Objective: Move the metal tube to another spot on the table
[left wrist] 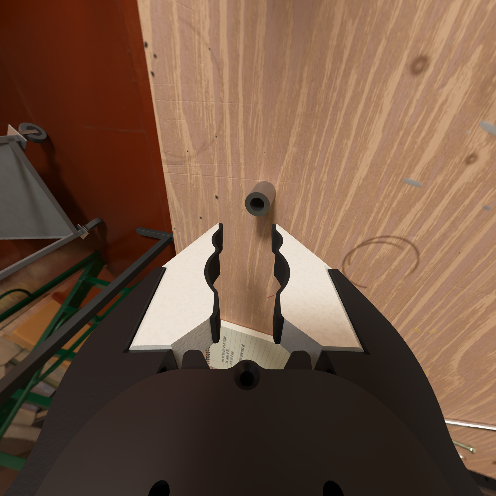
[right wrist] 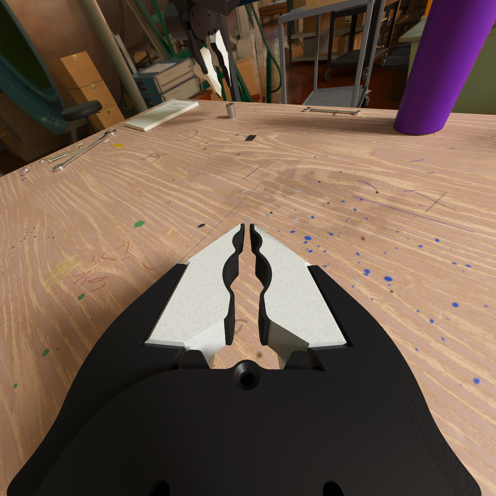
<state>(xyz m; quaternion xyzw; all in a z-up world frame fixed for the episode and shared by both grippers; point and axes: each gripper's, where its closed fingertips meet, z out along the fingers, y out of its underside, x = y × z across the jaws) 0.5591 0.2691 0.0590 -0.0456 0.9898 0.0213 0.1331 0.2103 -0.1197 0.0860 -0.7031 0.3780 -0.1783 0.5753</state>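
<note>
The metal tube (left wrist: 259, 198) is a short, thick-walled hollow cylinder standing upright on the wooden table (left wrist: 349, 107). In the left wrist view I look down into its bore. My left gripper (left wrist: 247, 225) is open and empty, hovering above the tube, which lies just beyond the fingertips. In the right wrist view the tube (right wrist: 230, 110) stands near the table's far edge, with the left gripper (right wrist: 224, 90) hanging over it. My right gripper (right wrist: 247, 225) is low over the middle of the table (right wrist: 349, 174), far from the tube, its jaws nearly together and empty.
A notepad (right wrist: 161, 115) lies left of the tube; it also shows under the left gripper (left wrist: 249, 349). A purple cylinder (right wrist: 442, 67) stands at the far right. Wrenches lie at the far edge (right wrist: 331, 110) and left edge (right wrist: 83, 150). The table's edge (left wrist: 161, 161) runs close beside the tube.
</note>
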